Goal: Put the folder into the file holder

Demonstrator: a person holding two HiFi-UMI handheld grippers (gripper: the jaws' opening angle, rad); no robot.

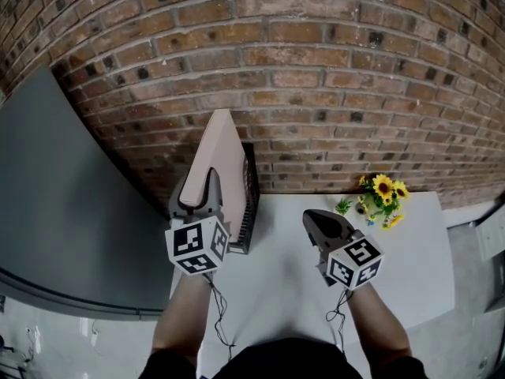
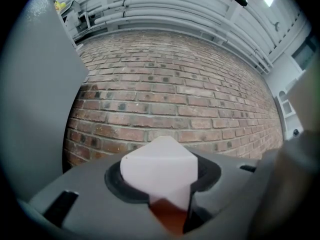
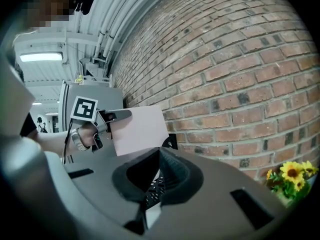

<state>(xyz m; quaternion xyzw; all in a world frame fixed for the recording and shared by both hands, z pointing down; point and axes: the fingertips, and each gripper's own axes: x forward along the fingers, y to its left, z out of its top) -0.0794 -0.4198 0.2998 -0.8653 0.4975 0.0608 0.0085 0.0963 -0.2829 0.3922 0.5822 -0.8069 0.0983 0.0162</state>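
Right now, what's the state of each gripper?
Left gripper: closed on the folder.
Right gripper: jaws shut, nothing held.

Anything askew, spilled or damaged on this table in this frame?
Nothing stands out. The left gripper holds the pink folder at a slant above the black file holder, which stands upright by the brick wall. The right gripper is shut and empty over the white table. The flowers stand upright.

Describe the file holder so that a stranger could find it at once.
On the white table, look at the back edge by the brick wall. The file holder stands at the left corner there, beside the pale pink folder. It is the only black mesh thing.
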